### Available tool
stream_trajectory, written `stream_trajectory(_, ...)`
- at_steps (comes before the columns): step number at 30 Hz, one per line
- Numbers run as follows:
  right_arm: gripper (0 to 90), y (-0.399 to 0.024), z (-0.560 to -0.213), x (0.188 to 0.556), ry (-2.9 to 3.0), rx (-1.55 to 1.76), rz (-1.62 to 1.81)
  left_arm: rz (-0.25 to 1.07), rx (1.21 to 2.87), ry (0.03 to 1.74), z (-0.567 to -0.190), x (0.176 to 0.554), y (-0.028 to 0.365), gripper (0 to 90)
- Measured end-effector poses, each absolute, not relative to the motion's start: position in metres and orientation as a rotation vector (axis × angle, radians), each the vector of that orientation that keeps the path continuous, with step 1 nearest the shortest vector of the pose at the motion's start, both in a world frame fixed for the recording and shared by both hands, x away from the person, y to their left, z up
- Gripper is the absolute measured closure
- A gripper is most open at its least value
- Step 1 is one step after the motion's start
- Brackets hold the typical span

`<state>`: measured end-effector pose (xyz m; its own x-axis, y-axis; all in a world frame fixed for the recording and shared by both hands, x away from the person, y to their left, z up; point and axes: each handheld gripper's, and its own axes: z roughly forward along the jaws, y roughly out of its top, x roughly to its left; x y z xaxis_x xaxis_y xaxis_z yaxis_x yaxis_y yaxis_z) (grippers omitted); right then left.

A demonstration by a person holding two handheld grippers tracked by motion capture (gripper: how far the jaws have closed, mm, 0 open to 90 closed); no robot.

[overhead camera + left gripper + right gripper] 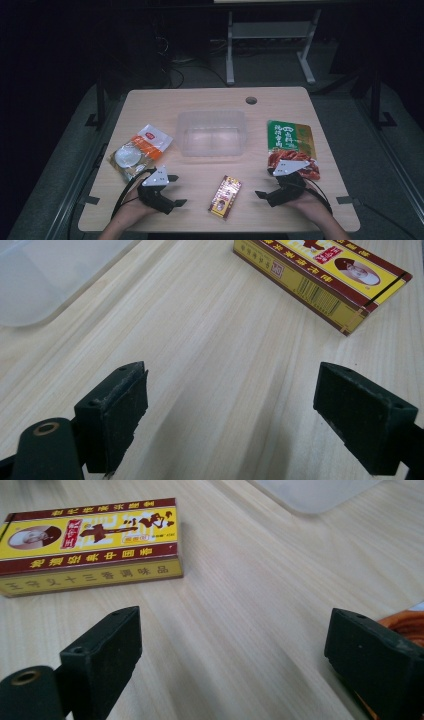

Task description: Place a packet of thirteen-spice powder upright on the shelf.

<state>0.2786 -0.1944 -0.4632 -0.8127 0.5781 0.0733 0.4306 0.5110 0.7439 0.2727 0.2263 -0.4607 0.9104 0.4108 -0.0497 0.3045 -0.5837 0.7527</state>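
Yellow-and-maroon box (90, 545) on the worktop: rows of Chinese characters in red and maroon on its top face and yellow side, seen upside down in the right gripper view, too unclear to read off reliably. Barcode on its side in the left gripper view. Green-and-red packet (291, 147): large white Chinese characters, unreadable. Orange-and-white packet (140, 150): small red logo, illegible.

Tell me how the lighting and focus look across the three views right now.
High view: tabletop lit, surroundings dark, small print soft. Left gripper view: yellow-and-red box sharp, clear plastic container washed out. Right gripper view: box print readable, jaws cast soft shadows on the wood.
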Motion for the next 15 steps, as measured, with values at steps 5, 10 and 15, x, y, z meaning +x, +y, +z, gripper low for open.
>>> stream_trajectory(5, 15.0, -0.194, -0.460, 0.274, 2.588, 0.858, 1.191, 0.148, 2.245, 0.504, -0.461, 0.271, 0.227, 13.6)
stream_trajectory(10, 46.3, -0.191, -0.453, 0.268, 2.578, 0.801, 1.237, 0.142, 2.259, 0.507, -0.462, 0.272, 0.226, 13.7)
stream_trajectory(15, 76.4, -0.183, -0.452, 0.268, 2.627, 0.773, 1.273, 0.128, 2.240, 0.521, -0.460, 0.272, 0.226, 13.8)
